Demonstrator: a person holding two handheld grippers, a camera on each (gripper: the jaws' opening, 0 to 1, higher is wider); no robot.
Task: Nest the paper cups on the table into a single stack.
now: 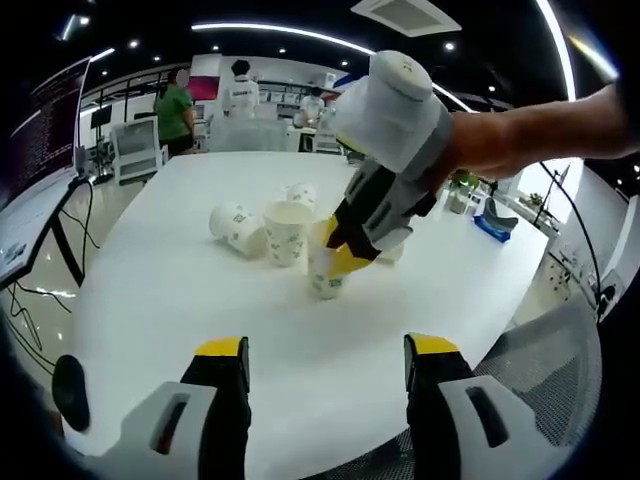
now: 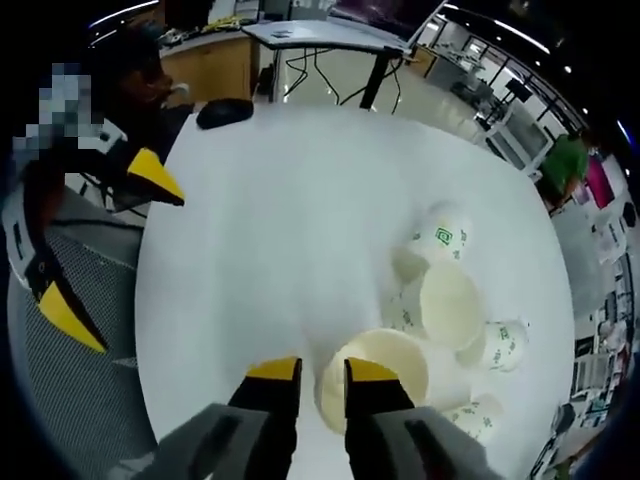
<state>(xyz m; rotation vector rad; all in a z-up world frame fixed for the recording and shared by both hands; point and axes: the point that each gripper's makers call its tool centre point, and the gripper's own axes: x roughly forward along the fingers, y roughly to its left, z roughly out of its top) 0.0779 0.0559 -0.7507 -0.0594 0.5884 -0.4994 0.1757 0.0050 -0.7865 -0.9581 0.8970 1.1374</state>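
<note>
On the white bench (image 1: 180, 300) several paper cups cluster together; the right gripper (image 1: 343, 252) is closed on the rim of one upright cup (image 1: 326, 278), its jaws pinching the wall, one inside and one outside; beside it stands a second upright cup (image 1: 287, 232), with another lying on its side (image 1: 236, 228) just beyond; the left gripper (image 1: 325, 350) hovers wide apart above bare bench, holding nothing.

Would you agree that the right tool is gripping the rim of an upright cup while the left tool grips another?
Not quite: the left tool is open and empty, as the left gripper view shows. The right tool does pinch the upright cup rim.
</note>
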